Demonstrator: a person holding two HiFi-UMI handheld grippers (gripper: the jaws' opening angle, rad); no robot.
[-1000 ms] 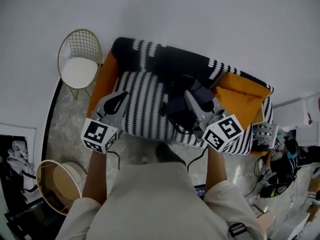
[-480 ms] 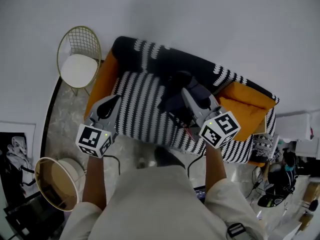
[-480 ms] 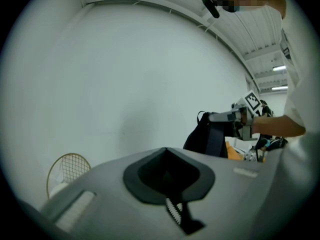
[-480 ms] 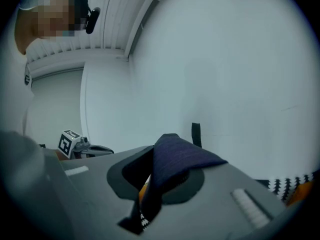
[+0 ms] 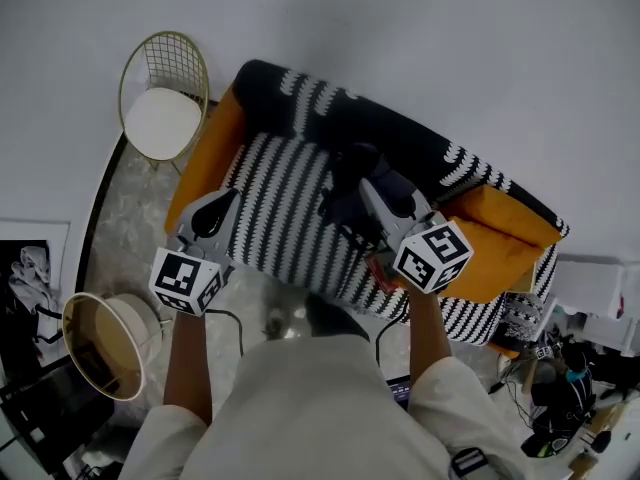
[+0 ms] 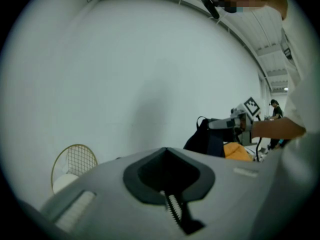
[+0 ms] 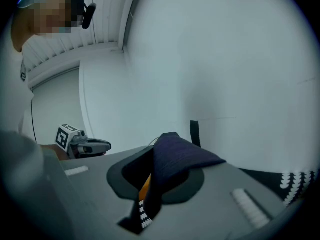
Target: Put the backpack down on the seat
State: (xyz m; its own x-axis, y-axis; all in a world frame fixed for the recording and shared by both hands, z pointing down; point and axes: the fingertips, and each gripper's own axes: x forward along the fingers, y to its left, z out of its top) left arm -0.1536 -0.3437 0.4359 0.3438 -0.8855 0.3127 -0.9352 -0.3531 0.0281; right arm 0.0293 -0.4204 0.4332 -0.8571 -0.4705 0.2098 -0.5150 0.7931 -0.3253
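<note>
A dark navy backpack (image 5: 345,193) hangs just above the black-and-white striped seat of the sofa (image 5: 285,213). My right gripper (image 5: 370,188) is shut on the bag's top fabric. In the right gripper view that navy fabric (image 7: 175,159) fills the gap between the jaws, and a black strap (image 7: 194,133) sticks up behind it. My left gripper (image 5: 232,196) hovers over the sofa's left front edge, apart from the bag, its jaws together with nothing between them. The left gripper view shows the backpack (image 6: 205,139) off to the right.
A gold wire chair (image 5: 163,108) with a white seat stands left of the sofa. A round tan basket (image 5: 100,343) sits on the floor at lower left. Orange cushions (image 5: 500,238) lie on the sofa's right end. Cables and gear (image 5: 560,408) clutter the floor at lower right.
The view has swung a little, so the sofa sits more slanted in frame. The right gripper keeps its hold on the backpack over the seat. The left gripper has sunk slightly.
</note>
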